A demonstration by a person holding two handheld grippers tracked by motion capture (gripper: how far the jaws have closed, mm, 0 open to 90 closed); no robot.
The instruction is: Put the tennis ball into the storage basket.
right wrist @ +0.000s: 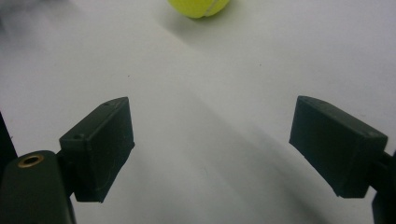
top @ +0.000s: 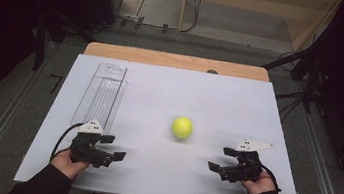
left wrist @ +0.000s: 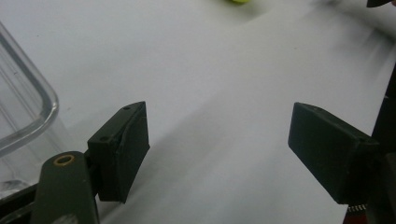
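Two claws are resting low on the white bench [top: 159, 176] in the high view, the left claw [top: 115, 147] near the front left and the right claw [top: 216, 164] near the front right, each pointing inward toward the middle. A yellow-green tennis ball [top: 182, 127] is sitting alone on the bench between them and a little farther back, nearer the right claw, touching neither. A clear plastic tray [top: 102, 93] is lying along the left side, its near end just beside the left claw, and it looks empty. In the left gripper view, the left claw [left wrist: 217, 140] is standing open with bare bench between its jaws; the tray's rounded corner [left wrist: 32, 112] is showing at the left edge and a sliver of the ball [left wrist: 239, 1] at the top. In the right gripper view, the right claw [right wrist: 212, 140] is likewise gaping open and holding nothing, with the ball [right wrist: 198, 7] lying ahead at the top edge. To my eye the work is only beginning: nothing is being gripped, and reaching, grasping and placing the ball, likely into the tray, are all left.
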